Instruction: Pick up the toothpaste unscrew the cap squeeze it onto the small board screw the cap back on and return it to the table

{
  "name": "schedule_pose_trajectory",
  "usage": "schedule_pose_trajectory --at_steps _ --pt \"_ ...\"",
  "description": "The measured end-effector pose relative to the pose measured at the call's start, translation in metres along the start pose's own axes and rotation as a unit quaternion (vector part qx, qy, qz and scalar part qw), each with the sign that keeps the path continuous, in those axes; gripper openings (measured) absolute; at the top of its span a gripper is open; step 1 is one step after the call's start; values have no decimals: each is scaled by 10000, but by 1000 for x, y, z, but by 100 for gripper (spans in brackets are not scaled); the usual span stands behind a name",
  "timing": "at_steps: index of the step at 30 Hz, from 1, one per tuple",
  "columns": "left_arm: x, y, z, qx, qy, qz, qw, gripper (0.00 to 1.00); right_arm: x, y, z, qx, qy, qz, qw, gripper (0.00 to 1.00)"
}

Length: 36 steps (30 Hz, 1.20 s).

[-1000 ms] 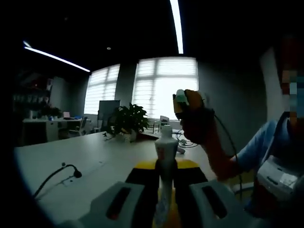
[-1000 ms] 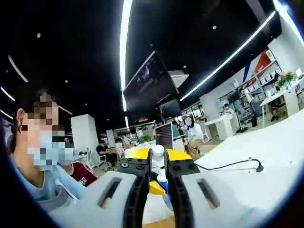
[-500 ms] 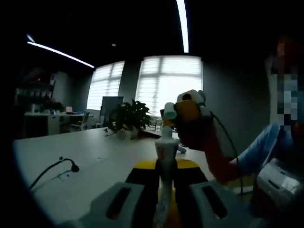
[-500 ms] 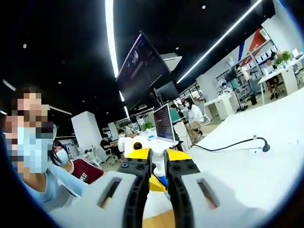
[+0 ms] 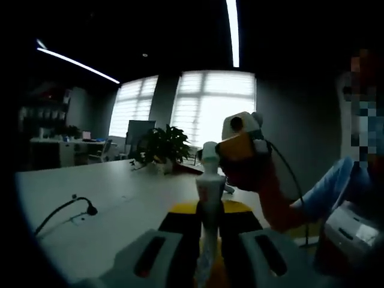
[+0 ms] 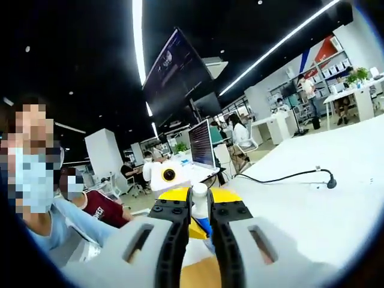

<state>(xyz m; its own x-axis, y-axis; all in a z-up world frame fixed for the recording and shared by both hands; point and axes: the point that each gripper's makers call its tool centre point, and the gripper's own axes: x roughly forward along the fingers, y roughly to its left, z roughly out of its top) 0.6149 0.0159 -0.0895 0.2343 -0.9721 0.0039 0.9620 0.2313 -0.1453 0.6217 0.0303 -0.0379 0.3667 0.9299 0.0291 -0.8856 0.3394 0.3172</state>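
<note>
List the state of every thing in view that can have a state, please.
Toothpaste: upright, held in the left gripper.
Cap: at the tube's top, between the jaws of the right gripper.
Laptop: open.
Window blinds: down.
Ceiling lights: on.

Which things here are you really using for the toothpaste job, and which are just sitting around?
For the job:
toothpaste tube, held upright in the left tongs
cap, between the right tongs

Just sitting around:
potted plant
black cable on the white table
laptop
</note>
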Motion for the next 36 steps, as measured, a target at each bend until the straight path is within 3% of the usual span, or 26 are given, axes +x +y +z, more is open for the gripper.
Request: schedule_pose_trajectory --at_steps 5,11,18,22,25,27,28,31,33,36 --pt "2 4 -7 228 239 248 9991 10 -4 -6 -12 -500 501 -427 9966 11" --pt "5 6 -14 428 455 428 9971 10 -4 -7 -21 -666 780 -507 9934 11" --pt "6 10 -14 426 445 630 9961 10 -5 -12 -21 -788 796 -646 9916 11" --pt "8 13 -18 472 536 772 9945 10 -6 -16 -23 -1303 973 -815 9833 11" --pt "6 14 -17 371 488 755 9953 10 -2 -14 -21 -1702 743 -544 9811 12" --pt "5 13 -14 151 374 650 9971 10 -1 -13 -18 -1643 575 -326 9842 13" --pt "4 13 -13 82 328 604 9976 10 -1 -10 -15 -1608 459 -180 9858 16" --pt "0 16 -11 3 287 568 9980 10 -2 -7 0 -1392 70 111 9902 37" --pt "0 15 -10 -39 245 478 9985 10 -6 -11 3 -1364 45 226 9904 36" --pt "1 -2 -7 -99 186 -114 9997 10 -12 -8 6 -1359 -34 840 9871 26"
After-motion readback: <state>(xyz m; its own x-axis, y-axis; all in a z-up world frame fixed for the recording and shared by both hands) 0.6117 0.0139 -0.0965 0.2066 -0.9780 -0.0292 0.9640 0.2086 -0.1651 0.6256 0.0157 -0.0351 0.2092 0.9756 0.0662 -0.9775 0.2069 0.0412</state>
